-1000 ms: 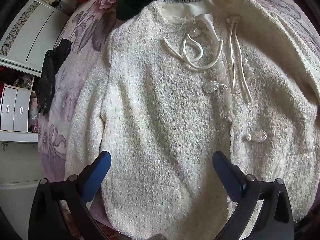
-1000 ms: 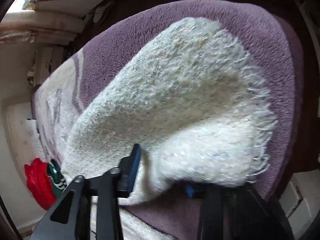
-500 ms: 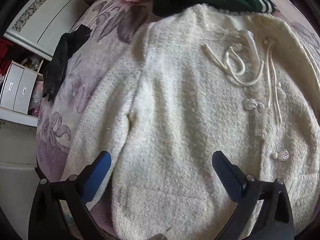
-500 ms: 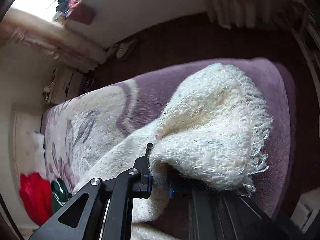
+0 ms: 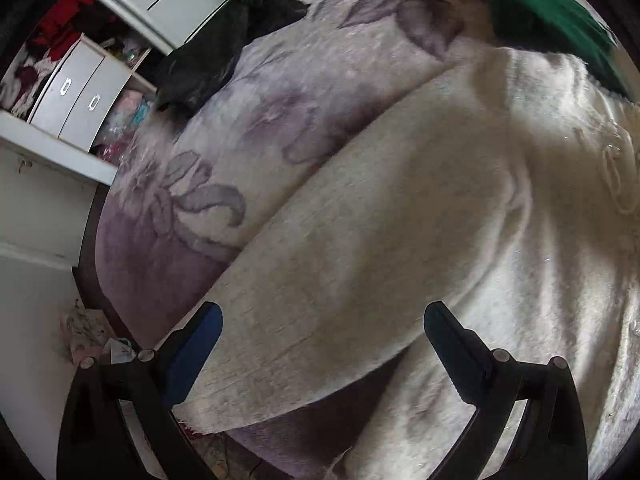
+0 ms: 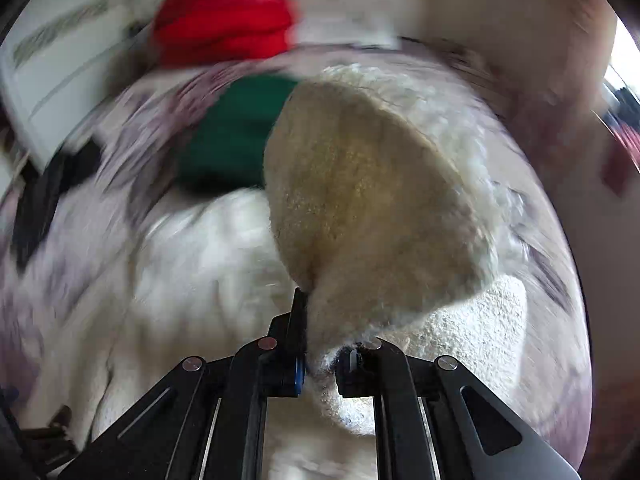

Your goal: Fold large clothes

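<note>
Right claw (image 6: 318,364) pinches cardigan (image 6: 376,216); left claw (image 5: 322,344) agape

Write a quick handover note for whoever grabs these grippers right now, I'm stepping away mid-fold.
Left gripper: open, holding nothing, hovering over the coat's sleeve.
Right gripper: shut on the coat's other sleeve, lifted above the coat body; that view is motion-blurred.
Coat: cream, lying on the floral blanket, with a green garment beyond its collar.
Done: one sleeve picked up.
Left: lay that sleeve across the body, fold in the other sleeve, then fold the body.
</note>
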`<state>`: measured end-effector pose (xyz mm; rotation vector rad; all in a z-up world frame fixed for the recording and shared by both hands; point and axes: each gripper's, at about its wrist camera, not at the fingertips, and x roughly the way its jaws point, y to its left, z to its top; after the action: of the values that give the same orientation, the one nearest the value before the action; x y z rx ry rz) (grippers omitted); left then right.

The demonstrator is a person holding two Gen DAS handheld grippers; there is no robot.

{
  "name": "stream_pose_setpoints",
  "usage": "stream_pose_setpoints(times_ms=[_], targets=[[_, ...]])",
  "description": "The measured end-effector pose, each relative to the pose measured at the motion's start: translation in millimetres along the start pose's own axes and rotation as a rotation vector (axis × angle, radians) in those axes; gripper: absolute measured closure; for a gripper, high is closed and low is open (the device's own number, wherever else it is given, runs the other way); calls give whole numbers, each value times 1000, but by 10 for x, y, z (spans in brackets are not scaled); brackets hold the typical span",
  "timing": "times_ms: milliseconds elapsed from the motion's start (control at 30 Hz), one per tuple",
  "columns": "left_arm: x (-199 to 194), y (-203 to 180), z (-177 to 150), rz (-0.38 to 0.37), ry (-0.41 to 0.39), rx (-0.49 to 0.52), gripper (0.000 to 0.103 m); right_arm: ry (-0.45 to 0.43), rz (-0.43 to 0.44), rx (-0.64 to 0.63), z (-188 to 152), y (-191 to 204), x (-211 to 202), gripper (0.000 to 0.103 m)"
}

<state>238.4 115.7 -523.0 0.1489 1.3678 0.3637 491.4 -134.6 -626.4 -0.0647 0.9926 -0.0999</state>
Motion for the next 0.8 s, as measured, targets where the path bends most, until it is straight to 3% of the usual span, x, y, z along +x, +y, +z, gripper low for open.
stream_pose_setpoints(times_ms=[67,133,167,200,233,267,300,400,467,633,667,733,800], targets=[[42,102,-44,0,13,-9,0,101,14,-182,-64,655,405,92],[47,169,-66,-13,15,-11,0,235,48,-256,-232,1035,770,91],[34,189,-67,-15,13,-9,0,321,78,-270,-308,1162,938,83],[17,202,-62,-23,12,-6,0,368,122,-253,-338,1187,1017,63],[-6,217,-45,-35,8,-6,0,410,203,-204,-333,1165,1051,49],[-42,219,-17,-46,0,-5,0,428,293,-136,-305,1093,1016,27],[-81,206,22,-56,-9,-3,0,434,351,-69,-275,985,947,17],[-190,114,161,-94,-32,5,0,426,490,146,-215,491,701,17],[-270,-28,296,-129,-48,9,0,418,550,386,-269,-78,547,17],[-367,-527,578,-158,-108,36,0,411,488,1052,-1087,-1750,588,18],[-352,-660,622,-157,-113,48,0,416,454,1158,-1289,-1991,679,24],[-295,-908,699,-154,-114,74,0,361,504,1333,-1707,-2339,779,57],[-226,-1177,757,-140,-121,111,0,292,552,1458,-1866,-2525,915,88]])
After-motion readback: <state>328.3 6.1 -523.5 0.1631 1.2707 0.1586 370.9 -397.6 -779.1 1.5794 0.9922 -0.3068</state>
